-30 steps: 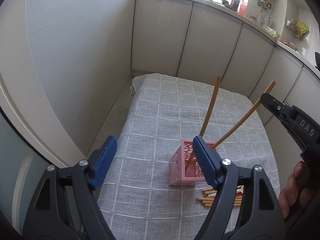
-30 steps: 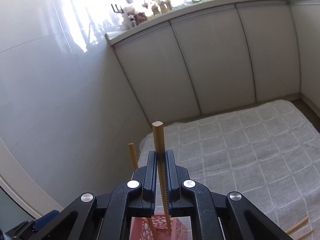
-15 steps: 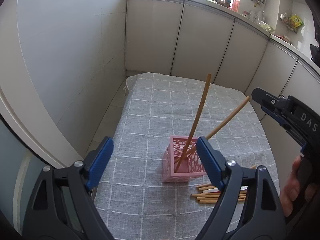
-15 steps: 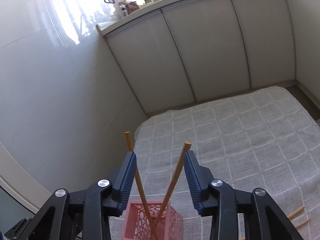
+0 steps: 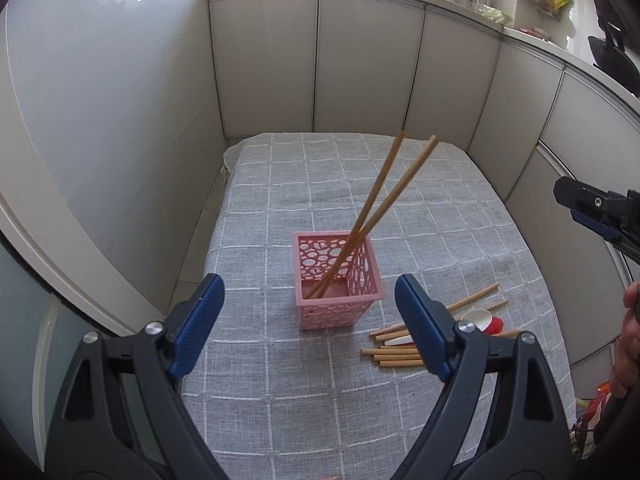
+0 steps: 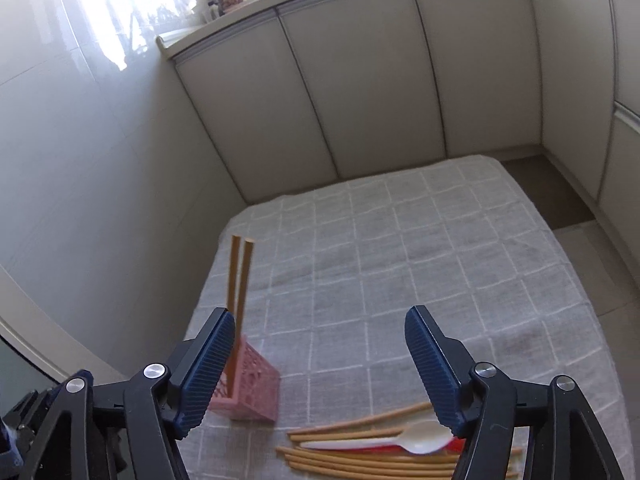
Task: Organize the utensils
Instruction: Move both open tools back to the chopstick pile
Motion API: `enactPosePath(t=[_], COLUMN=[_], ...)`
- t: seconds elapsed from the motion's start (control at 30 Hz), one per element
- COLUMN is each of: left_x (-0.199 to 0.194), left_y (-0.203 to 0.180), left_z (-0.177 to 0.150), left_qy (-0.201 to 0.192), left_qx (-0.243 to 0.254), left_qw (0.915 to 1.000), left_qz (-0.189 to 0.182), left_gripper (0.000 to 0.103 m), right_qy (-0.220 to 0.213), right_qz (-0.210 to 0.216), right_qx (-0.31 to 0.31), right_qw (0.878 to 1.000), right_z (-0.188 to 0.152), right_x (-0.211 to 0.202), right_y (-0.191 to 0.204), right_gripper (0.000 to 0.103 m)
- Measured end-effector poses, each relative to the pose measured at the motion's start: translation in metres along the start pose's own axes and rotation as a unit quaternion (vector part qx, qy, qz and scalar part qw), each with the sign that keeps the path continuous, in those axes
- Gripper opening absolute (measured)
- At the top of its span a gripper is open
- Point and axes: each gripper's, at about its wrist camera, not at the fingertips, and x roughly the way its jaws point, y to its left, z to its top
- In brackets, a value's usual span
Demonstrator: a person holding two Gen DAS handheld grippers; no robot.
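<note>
A pink perforated holder (image 5: 336, 280) stands on the grey checked tablecloth and holds two wooden chopsticks (image 5: 384, 192) that lean to the right. It also shows in the right wrist view (image 6: 250, 394) with the chopsticks (image 6: 239, 280) upright. Several loose chopsticks (image 6: 360, 456), a white spoon (image 6: 416, 440) and a red spoon (image 5: 495, 324) lie to its right. My left gripper (image 5: 310, 332) is open and empty, in front of the holder. My right gripper (image 6: 320, 368) is open and empty, above the loose pile; its tip shows in the left wrist view (image 5: 588, 208).
The table (image 5: 304, 400) stands in a corner. A white wall (image 5: 100, 140) runs along its left side and grey cabinet doors (image 5: 360, 64) stand behind and to the right. Floor (image 6: 560, 200) shows past the table's far right corner.
My right gripper opened and let go of the chopstick, which now rests in the holder beside the other. The right gripper pulled back to the right. The left gripper drew back from the holder.
</note>
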Motion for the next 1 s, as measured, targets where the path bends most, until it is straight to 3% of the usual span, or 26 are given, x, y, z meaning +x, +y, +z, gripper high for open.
enactPosePath(t=[0.13, 0.4, 0.83, 0.93, 1.0], left_x=[-0.004, 0.002, 0.052, 0.076, 0.093], left_y=[-0.011, -0.050, -0.145, -0.160, -0.168], left_z=[-0.010, -0.033, -0.045, -0.043, -0.040], left_qy=[0.010, 0.059, 0.123, 0.132, 0.134], left_qx=[0.022, 0.070, 0.145, 0.149, 0.153], left_qw=[0.9997, 0.9952, 0.9784, 0.9756, 0.9744], left_qz=[-0.007, -0.036, -0.081, -0.093, -0.097], left_gripper=[0.087, 0.087, 0.087, 0.082, 0.071], right_qy=[0.028, 0.104, 0.150, 0.159, 0.165], right_qz=[-0.022, -0.063, -0.095, -0.099, -0.102], right_qx=[0.014, 0.051, 0.100, 0.110, 0.114], right_qw=[0.999, 0.991, 0.979, 0.976, 0.974], right_z=[-0.012, -0.035, -0.054, -0.057, -0.058], right_x=[-0.010, -0.009, -0.006, -0.002, 0.002], right_y=[-0.027, -0.081, -0.147, -0.159, -0.166], right_gripper=[0.083, 0.084, 0.084, 0.084, 0.084])
